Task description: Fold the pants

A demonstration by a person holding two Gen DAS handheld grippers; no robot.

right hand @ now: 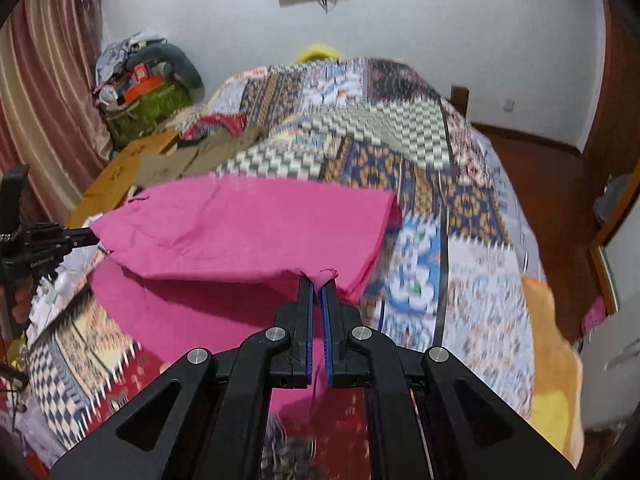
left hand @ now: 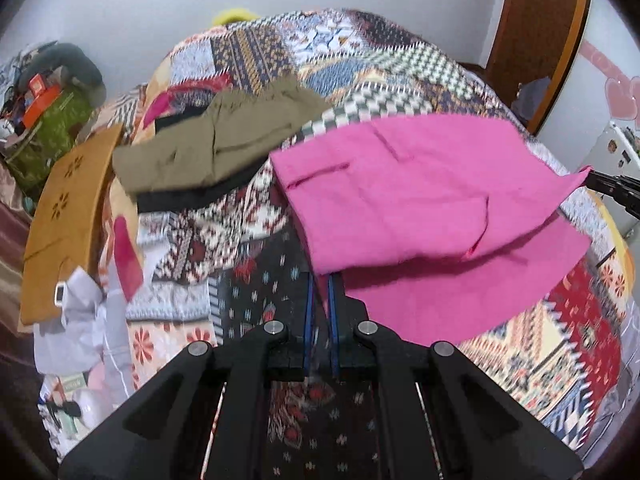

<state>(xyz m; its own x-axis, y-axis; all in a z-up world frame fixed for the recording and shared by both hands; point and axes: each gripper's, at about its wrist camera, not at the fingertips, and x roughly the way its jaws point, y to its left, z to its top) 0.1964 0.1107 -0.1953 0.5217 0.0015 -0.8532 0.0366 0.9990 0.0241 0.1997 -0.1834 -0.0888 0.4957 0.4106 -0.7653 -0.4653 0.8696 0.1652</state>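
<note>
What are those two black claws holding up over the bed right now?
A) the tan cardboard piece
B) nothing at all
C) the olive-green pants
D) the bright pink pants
D: the left gripper and the right gripper are each shut on an edge of the pink pants, lifting them over the quilt.

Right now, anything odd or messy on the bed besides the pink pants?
Yes. An olive garment lies rumpled over black cloth on the quilt left of the pink pants. Crumpled white paper and a tan piece clutter the left edge.
</note>
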